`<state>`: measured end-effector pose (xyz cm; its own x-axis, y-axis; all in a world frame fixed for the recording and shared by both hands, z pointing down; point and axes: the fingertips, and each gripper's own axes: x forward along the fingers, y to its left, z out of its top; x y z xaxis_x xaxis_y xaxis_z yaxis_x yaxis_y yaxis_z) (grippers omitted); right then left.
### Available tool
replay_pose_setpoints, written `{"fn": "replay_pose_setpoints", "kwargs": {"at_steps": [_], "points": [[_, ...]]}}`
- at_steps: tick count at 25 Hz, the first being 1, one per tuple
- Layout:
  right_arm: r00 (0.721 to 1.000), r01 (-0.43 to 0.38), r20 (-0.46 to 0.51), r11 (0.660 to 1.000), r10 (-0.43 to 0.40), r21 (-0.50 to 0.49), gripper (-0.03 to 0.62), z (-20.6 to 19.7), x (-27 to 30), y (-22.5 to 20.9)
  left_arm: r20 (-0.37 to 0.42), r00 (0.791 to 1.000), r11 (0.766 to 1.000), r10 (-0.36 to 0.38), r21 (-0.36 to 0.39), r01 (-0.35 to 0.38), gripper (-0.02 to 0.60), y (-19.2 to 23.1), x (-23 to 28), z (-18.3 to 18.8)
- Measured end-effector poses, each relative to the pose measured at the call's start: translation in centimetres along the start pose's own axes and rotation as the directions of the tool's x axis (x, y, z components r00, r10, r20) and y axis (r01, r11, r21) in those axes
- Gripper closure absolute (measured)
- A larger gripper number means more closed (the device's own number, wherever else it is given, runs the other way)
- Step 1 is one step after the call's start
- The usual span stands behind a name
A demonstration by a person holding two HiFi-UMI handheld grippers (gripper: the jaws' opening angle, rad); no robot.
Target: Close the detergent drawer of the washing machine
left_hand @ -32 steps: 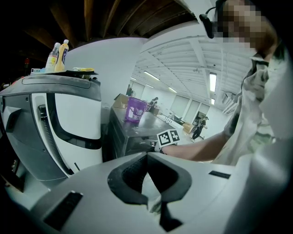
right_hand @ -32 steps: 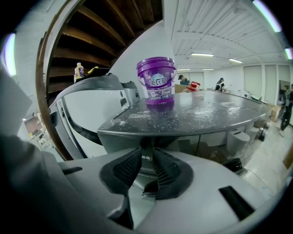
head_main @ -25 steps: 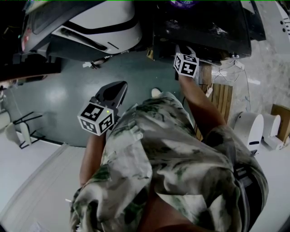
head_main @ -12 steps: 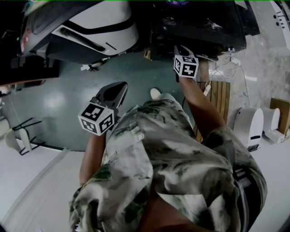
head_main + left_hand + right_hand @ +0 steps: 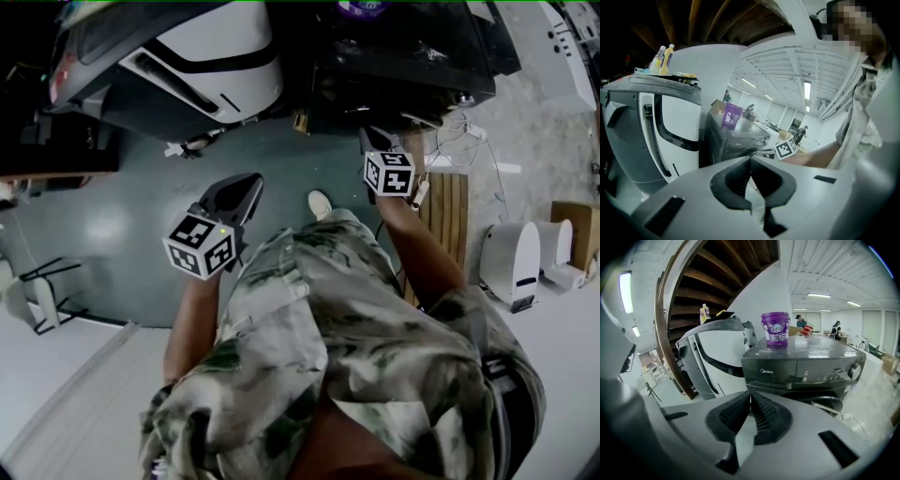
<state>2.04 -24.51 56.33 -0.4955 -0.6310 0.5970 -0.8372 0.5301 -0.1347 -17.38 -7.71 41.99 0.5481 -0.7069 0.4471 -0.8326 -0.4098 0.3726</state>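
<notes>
The right gripper (image 5: pixel 750 397), jaws just closing to near-touching on nothing, has drawn back from the washing machine (image 5: pixel 801 364). Its detergent drawer (image 5: pixel 768 372) looks flush in the front panel, so the job seems done. The left gripper (image 5: pixel 751 159) hangs pinched together, empty

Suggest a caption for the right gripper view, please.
Right gripper, jaws just closed empty, faces a dark washing machine bearing a purple tub.

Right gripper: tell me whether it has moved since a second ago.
Yes. The right gripper has drawn back from the washing machine, toward the person; its claw has just been closing on nothing.
</notes>
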Motion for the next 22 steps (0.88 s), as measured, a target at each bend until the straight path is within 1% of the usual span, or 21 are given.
{"fn": "replay_pose_setpoints", "kwargs": {"at_steps": [3,7,9,12,14,17,22], "points": [[0.999,-0.034,-0.018,0.999,0.034,-0.012,0.566,-1.3,-2.9,2.5,0.015,1.0,1.0,0.004,0.005,-0.004,0.558,0.0,-1.8,-0.6],[0.995,-0.101,-0.029,0.994,0.1,-0.049,0.571,-2.4,-6.6,6.1,0.033,0.999,1.0,-0.018,-0.025,0.019,0.558,-0.8,-4.2,-1.6],[0.99,-0.14,-0.038,0.987,0.138,-0.076,0.571,-2.9,-8.2,7.9,0.041,0.999,1.0,-0.02,-0.023,0.021,0.558,-1.2,-5.5,-2.2],[0.982,-0.186,-0.049,0.974,0.181,-0.127,0.572,-3.7,-10.4,10.7,0.033,0.999,1.0,-0.004,0.009,0.004,0.558,-1.4,-7.5,-3.4],[0.977,-0.212,-0.051,0.965,0.206,-0.155,0.572,-4.1,-11.8,12.6,0.032,0.999,0.999,0.019,0.034,-0.021,0.558,-1.4,-8.9,-4.2],[0.971,-0.24,-0.043,0.956,0.236,-0.167,0.572,-4.3,-13.7,14.8,0.034,0.998,0.996,0.055,0.062,-0.057,0.558,-1.1,-10.8,-5.3],[0.963,-0.268,-0.044,0.946,0.264,-0.181,0.572,-5.7,-15.8,17.4,0.047,0.997,0.996,0.068,0.047,-0.07,0.558,-1.3,-13.5,-7.3]]}}
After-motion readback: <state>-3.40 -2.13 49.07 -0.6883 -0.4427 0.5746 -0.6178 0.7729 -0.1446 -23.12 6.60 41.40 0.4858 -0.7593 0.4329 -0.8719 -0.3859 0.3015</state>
